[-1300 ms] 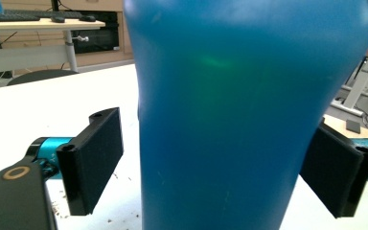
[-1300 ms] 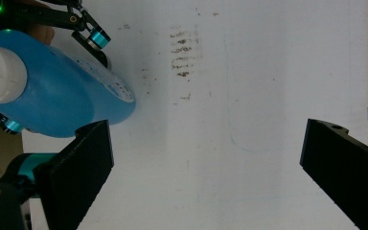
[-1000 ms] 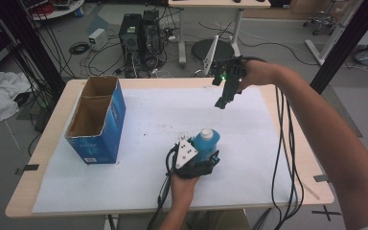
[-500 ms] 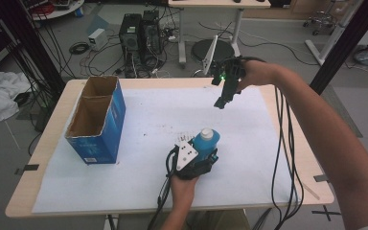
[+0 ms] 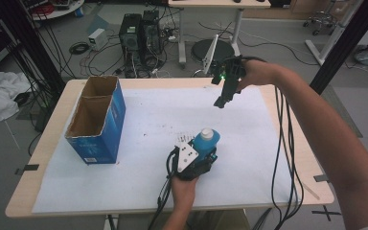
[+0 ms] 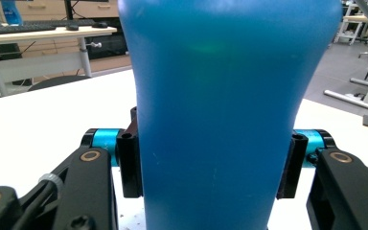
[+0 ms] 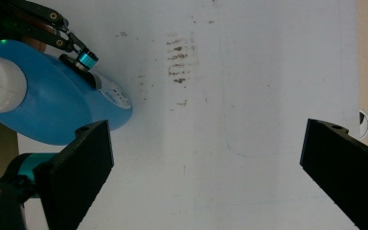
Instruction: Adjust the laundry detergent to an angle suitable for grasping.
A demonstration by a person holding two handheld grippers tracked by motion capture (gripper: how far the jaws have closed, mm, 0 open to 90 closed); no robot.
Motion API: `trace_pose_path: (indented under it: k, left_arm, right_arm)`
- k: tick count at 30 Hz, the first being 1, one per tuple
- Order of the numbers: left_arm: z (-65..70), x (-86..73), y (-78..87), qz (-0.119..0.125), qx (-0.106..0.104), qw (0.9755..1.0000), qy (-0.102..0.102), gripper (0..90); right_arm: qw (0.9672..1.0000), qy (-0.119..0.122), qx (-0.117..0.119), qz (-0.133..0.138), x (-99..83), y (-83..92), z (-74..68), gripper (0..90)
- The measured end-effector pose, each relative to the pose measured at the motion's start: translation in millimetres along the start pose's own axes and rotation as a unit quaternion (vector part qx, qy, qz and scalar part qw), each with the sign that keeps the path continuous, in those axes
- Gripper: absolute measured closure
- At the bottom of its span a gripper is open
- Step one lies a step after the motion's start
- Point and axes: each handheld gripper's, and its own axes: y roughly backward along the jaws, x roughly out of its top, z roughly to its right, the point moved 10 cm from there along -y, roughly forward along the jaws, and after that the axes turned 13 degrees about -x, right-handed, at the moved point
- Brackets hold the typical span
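A blue bottle point(image 5: 208, 139) with a white cap stands upright on the paper-covered table point(image 5: 139, 191), near the front middle. My left gripper point(image 5: 209, 152) is shut on its lower body, and its jaws have just been closing. In the left gripper view both pads press the sides of the bottle point(image 6: 215, 96) between my left gripper's point(image 6: 211, 165) jaws. My right gripper point(image 5: 221, 101) hangs above the far right of the table, pointing down, open with nothing between its fingers. The right gripper view looks down past my right gripper point(image 7: 206, 163) at the bottle point(image 7: 52, 105) and the left gripper point(image 7: 76, 57).
An open blue cardboard box point(image 5: 96, 120) with two compartments stands at the table's left. Black cables point(image 5: 282, 158) from the right gripper hang over the right front edge. Faint dark smudges point(image 7: 179, 57) mark the white paper. Computer towers point(image 5: 139, 33) sit on the floor beyond.
Both hands and the bottle hold their places; no shift is visible in the high view.
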Motion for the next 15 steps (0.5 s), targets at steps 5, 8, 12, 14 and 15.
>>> trace_pose_path:
  k: [5, 8, 12, 14, 15]
  left_arm:
    - [-0.3, 0.4, 0.7, 0.001, -0.007, 1.0, 0.003, 44.6]
    - [-1.4, 0.9, 1.8, -0.003, -0.016, 0.9999, 0.003, 44.8]
    - [-4.3, 5.8, 6.3, -0.005, -0.027, 0.9996, -0.005, 45.0]
    - [-6.7, 12.5, 10.4, -0.003, -0.039, 0.9992, -0.01, 45.0]
    - [-8.0, 16.4, 12.5, -0.001, -0.046, 0.9989, -0.012, 45.0]
  right_arm:
    - [1.0, 0.002, 0.0, -0.001, 0.2, 0.0, -0.7, 3.2]
    - [1.0, 0.002, 0.001, -0.001, -0.3, 0.8, -1.4, 3.3]
    - [1.0, 0.001, -0.002, -0.003, -2.5, 2.7, -1.4, 3.3]
    - [1.0, 0.001, -0.003, -0.005, -4.2, 3.7, -1.0, 3.2]
    - [1.0, 0.0, -0.003, -0.006, -5.1, 4.5, -0.9, 3.2]
